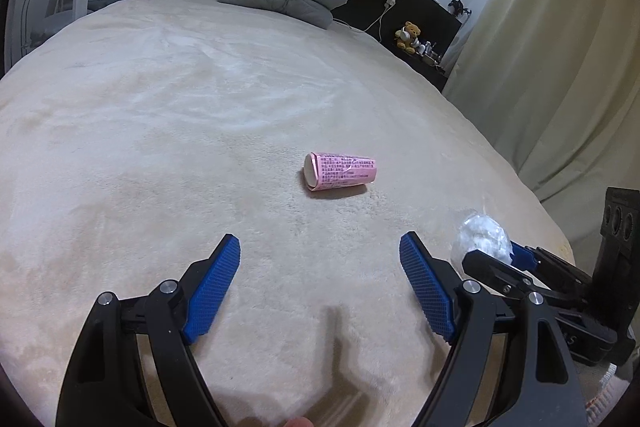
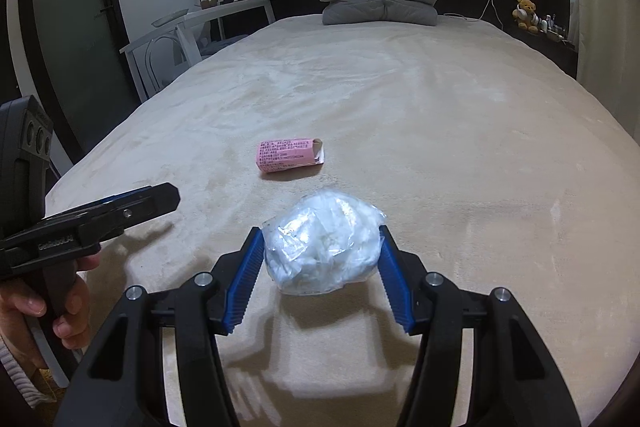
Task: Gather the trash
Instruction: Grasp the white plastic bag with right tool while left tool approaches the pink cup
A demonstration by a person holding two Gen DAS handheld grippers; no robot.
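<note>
With the right gripper clamping the crumpled plastic wad just above the bed, the empty, wide-jawed left gripper must next reach the pink box lying ahead.

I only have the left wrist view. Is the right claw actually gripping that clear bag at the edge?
Observer: Yes. The right claw has both pads pressed on the bag.
Operator: Is it off the bed?
Observer: It seems so; the bag's shadow lies on the bed beneath it.
Operator: And the pink carton's far end?
Observer: The carton is open there, with a torn flap.
</note>
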